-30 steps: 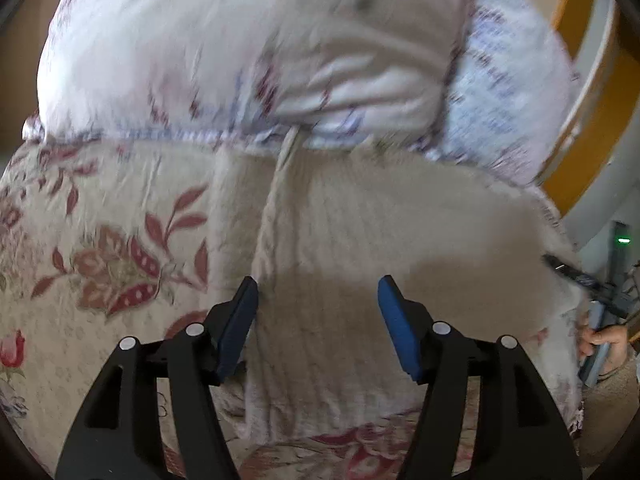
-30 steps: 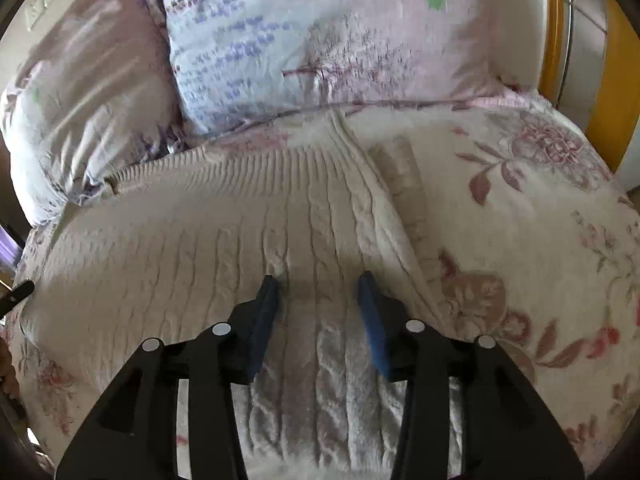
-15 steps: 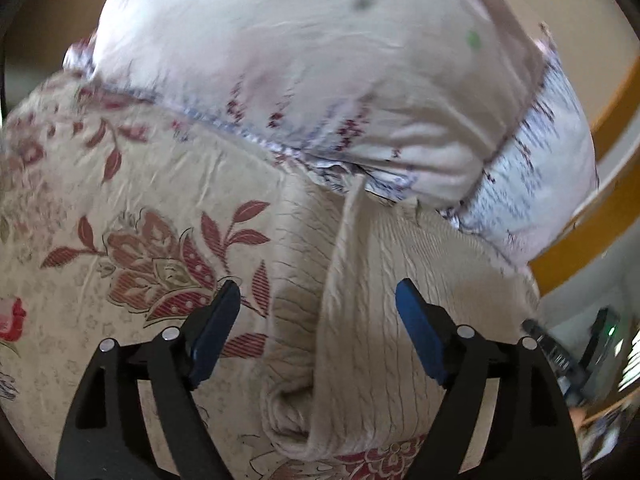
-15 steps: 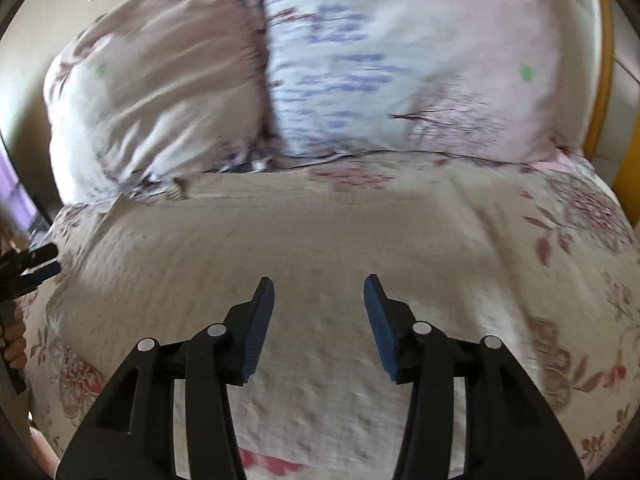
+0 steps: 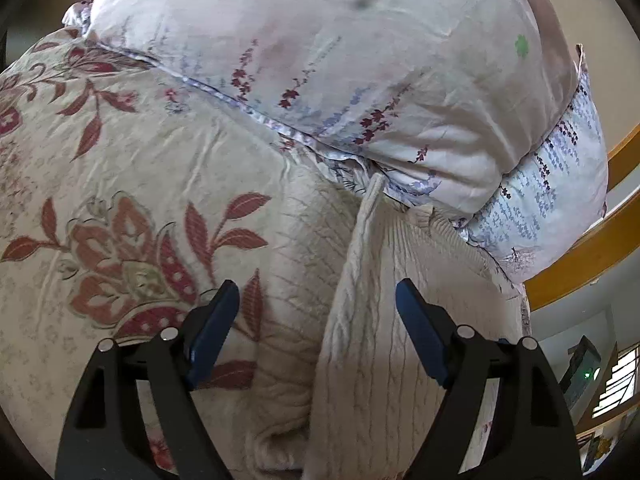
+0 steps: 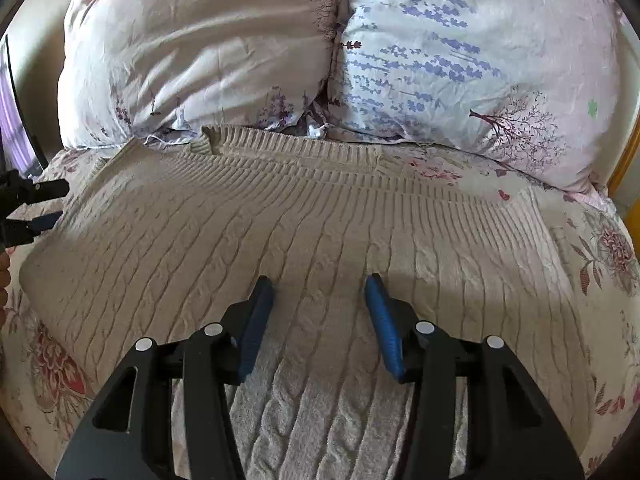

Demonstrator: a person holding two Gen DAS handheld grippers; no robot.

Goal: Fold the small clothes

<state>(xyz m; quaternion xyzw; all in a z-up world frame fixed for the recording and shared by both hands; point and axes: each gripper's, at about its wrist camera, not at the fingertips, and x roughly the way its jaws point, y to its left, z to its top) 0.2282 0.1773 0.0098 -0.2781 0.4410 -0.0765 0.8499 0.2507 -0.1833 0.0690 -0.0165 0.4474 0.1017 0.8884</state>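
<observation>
A cream cable-knit sweater [image 6: 312, 216] lies spread flat on the floral bedspread, its ribbed hem toward the pillows. My right gripper [image 6: 320, 312] is open and empty just above the middle of the knit. In the left wrist view the sweater [image 5: 400, 312] shows with a folded layer and a raised edge running toward the pillow. My left gripper [image 5: 316, 332] is open and empty, straddling that left edge of the sweater. The left gripper also shows at the left edge of the right wrist view [image 6: 28, 208].
Two floral pillows [image 6: 200, 52] [image 6: 480, 56] stand against the headboard right behind the sweater. The floral bedspread [image 5: 120, 184] extends to the left. A wooden bed frame [image 5: 580, 256] runs at the right, with a window beyond.
My left gripper has swung left to the sweater's left edge and come closer to the pillow. My right gripper has turned to face the pillows squarely. Both stay open.
</observation>
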